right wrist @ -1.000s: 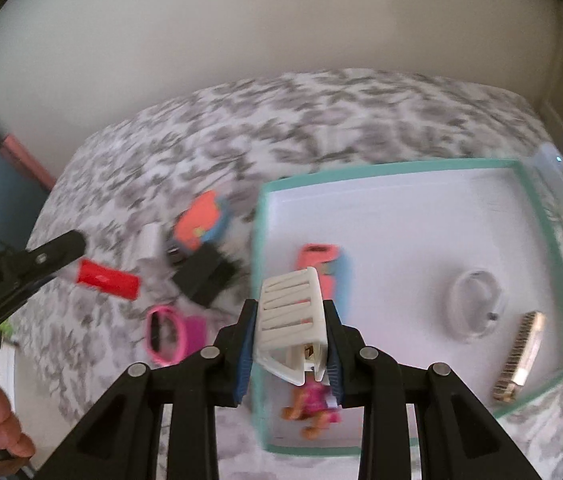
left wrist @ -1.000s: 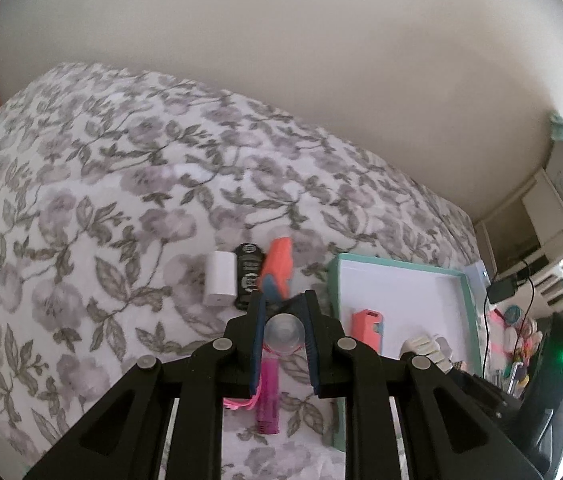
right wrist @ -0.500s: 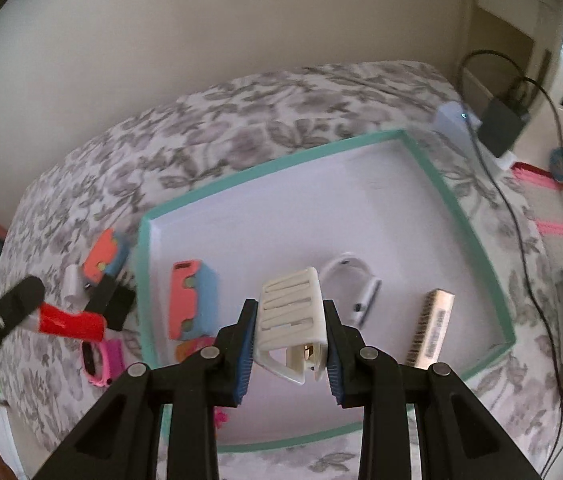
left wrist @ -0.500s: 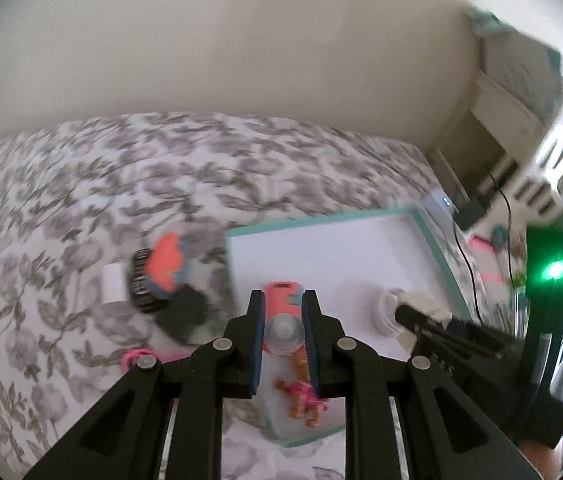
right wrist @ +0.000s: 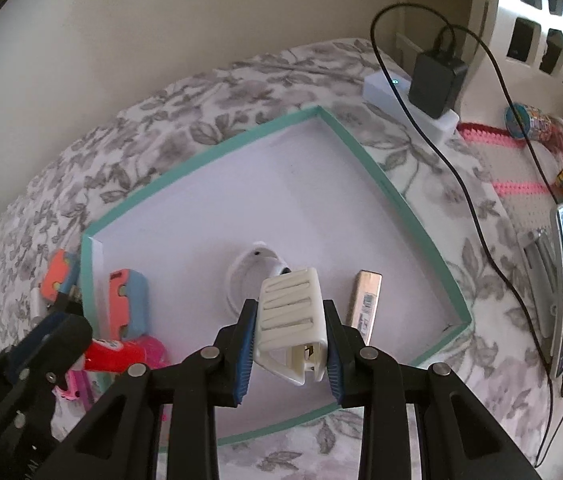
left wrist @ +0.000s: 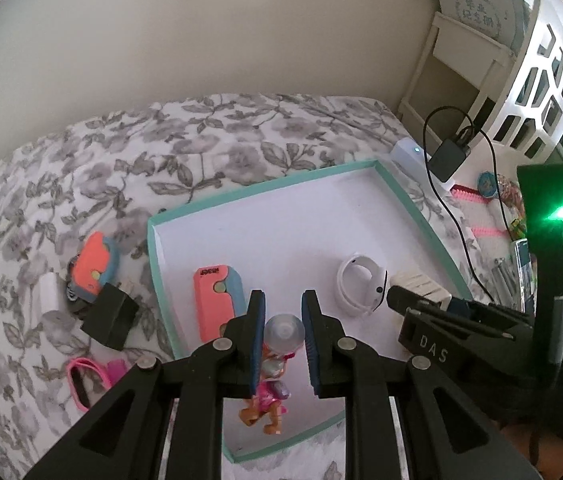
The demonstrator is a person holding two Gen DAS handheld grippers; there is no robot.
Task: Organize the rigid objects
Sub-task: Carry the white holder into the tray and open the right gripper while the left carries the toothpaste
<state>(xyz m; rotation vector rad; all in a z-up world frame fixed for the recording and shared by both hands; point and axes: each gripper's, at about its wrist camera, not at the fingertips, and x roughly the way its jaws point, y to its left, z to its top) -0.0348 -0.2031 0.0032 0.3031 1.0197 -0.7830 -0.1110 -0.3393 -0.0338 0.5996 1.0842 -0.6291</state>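
The white ribbed plastic clip (right wrist: pixel 290 320) is clamped between the fingers of the right gripper (right wrist: pixel 286 334), hanging over the near half of the shallow white tray with a teal rim (right wrist: pixel 403 204). At its 11 o'clock a white ring-shaped band (right wrist: pixel 241 280) lies on the tray floor; at its 2 o'clock lies a slim silver bar (right wrist: pixel 366 304).

The left gripper (left wrist: pixel 281 334) has its fingers closed on a red tube with a clear round cap (left wrist: pixel 283 330), held above the tray's near edge over a small orange and pink toy figure (left wrist: pixel 265 406). A coral and blue case (left wrist: pixel 217 300) sits in the tray at its 10 o'clock.

Outside, at 9 o'clock on the floral bedspread (left wrist: pixel 209 140), wait a second coral case (left wrist: pixel 95 266), a black block (left wrist: pixel 109 316) and a pink band (left wrist: pixel 81 380).

Both items appear ready for placing. The next move likely calls for lowering each onto bare tray floor, clear of the 4 pieces already there, then releasing.
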